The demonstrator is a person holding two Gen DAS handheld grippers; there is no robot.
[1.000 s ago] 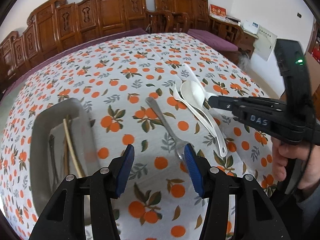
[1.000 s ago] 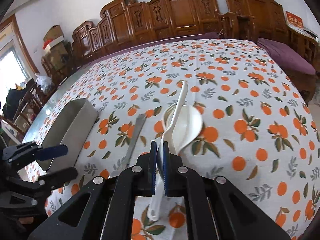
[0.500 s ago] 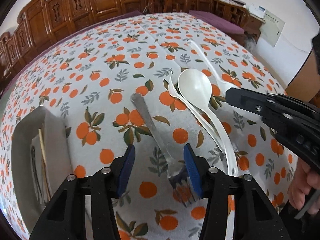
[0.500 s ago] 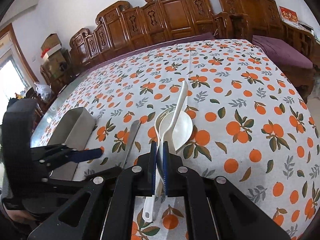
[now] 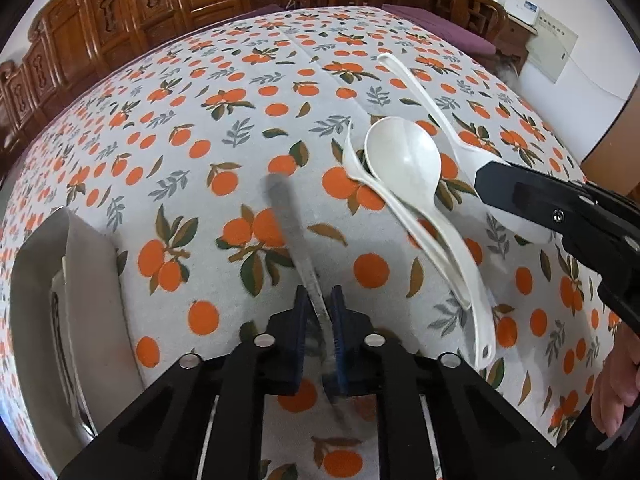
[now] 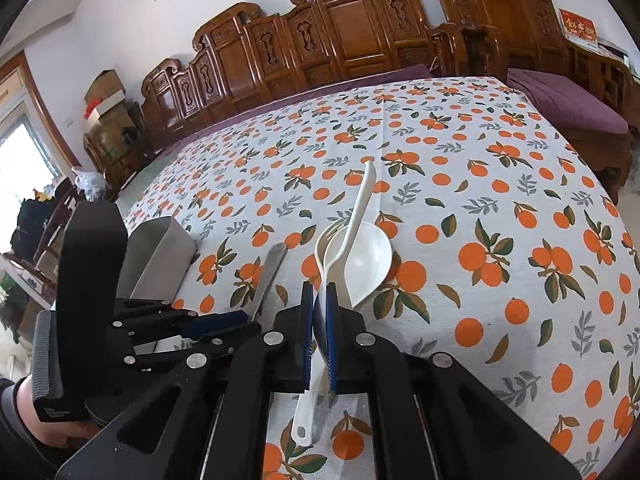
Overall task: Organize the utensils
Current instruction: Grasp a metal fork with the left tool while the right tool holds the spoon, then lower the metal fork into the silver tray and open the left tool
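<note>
- Left gripper point(image 5: 319, 316) points down at the table, jaws closing on the metal fork point(image 5: 289, 227), whose handle runs between the blue pads.
- Right gripper point(image 6: 319, 320) is clamped on a white spoon point(image 6: 362, 196), its handle pointing away across the cloth.
- Table point(image 6: 500, 208) wears a cloth printed with oranges.
- Metal tray point(image 5: 38, 280) sits at the left edge, thin utensils lying inside.
- Ladle point(image 5: 404, 164) lies right of the fork.
- Second white spoon point(image 5: 354, 160) lies against the ladle, partly beneath it.
</note>
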